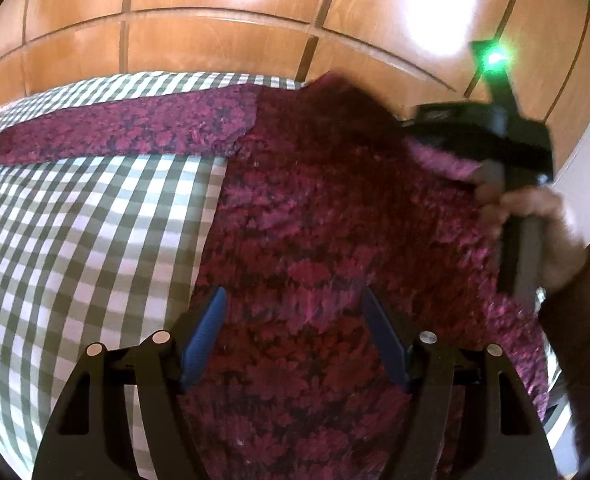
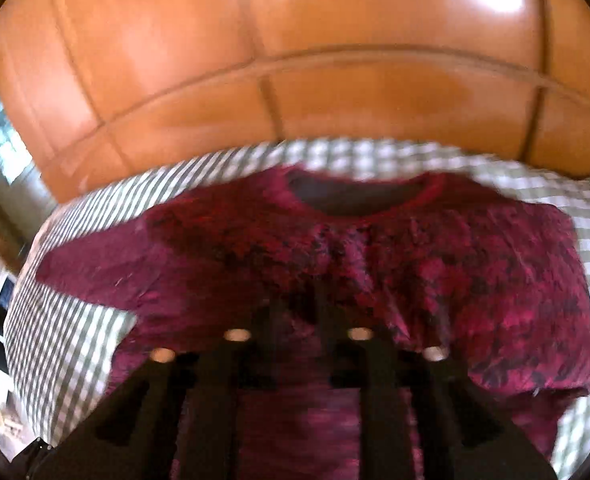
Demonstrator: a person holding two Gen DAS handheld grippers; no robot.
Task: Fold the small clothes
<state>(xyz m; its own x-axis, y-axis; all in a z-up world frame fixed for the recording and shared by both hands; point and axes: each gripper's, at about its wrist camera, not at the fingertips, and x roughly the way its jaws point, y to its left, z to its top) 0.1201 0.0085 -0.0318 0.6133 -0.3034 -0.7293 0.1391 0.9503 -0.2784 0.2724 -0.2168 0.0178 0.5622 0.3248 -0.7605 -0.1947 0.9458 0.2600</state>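
A magenta floral-patterned top (image 1: 315, 220) lies flat on a green-and-white checked sheet (image 1: 75, 240). One sleeve (image 1: 115, 132) stretches out to the left. My left gripper (image 1: 294, 296) hovers over the garment's lower part, open, blue pads (image 1: 205, 336) wide apart with only cloth beneath them. In the right wrist view the top (image 2: 415, 264) shows its dark neckline (image 2: 355, 196) at the far side. My right gripper (image 2: 297, 304) is blurred above its middle, the fingers apart and nothing between them. A hand (image 1: 543, 216) holds that gripper's black housing (image 1: 491, 132) at the garment's right edge.
Glossy orange-brown wooden panels (image 1: 235, 40) rise right behind the bed's far edge. A brown sleeve (image 1: 583, 320) comes in at the right. The checked sheet (image 2: 63, 340) shows bare on the left of the garment. A window (image 2: 3, 148) is at the far left.
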